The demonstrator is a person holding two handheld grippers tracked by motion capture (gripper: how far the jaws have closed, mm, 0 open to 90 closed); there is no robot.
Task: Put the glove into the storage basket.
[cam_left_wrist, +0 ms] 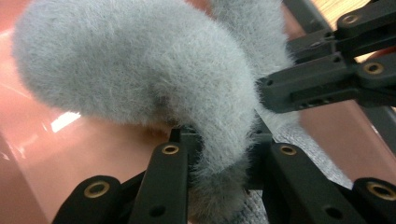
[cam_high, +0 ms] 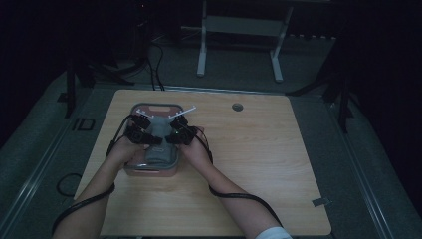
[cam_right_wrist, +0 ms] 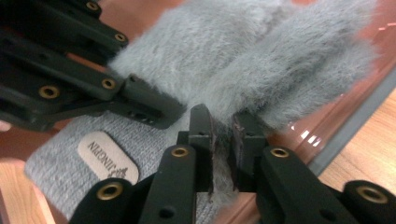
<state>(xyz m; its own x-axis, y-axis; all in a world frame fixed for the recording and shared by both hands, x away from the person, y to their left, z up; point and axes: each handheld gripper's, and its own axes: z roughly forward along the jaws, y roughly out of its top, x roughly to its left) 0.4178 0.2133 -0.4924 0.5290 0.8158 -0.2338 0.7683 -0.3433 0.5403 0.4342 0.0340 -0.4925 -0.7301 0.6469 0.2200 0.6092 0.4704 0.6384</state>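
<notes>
Table: a light wooden table [cam_high: 259,164] in a dark room; a small round hole [cam_high: 237,107] is in its top near the far edge, at about 12 o'clock from the middle.

Box: a clear box [cam_high: 171,167] with a pinkish bottom and grey rim stands on the left half of the table, at about 10 o'clock from the middle of the table.

Glove: a grey glove [cam_left_wrist: 140,70] with long fuzzy fur lies inside the box. Its knitted cuff [cam_right_wrist: 70,154] carries a small pale label [cam_right_wrist: 108,157] with letters on it.

Left gripper: the left gripper [cam_high: 141,130] is over the box, on its 9 o'clock side. In the left gripper view the jaws are clamped on a fuzzy fold of the glove, and the fur bulges out above them.

Right gripper: the right gripper [cam_high: 178,130] is over the box, on its 3 o'clock side, very near the left one. In the right gripper view the jaws stand close together with only a narrow gap, and fur of the glove is pinched between them.

Hands: the left hand [cam_high: 124,148] and the right hand [cam_high: 195,152] come from 6 o'clock, each one holding its gripper; a black cable [cam_high: 249,198] trails along the right forearm.

Floor: grey floor, with the legs of a white stand [cam_high: 201,59] at 12 o'clock behind the table.
</notes>
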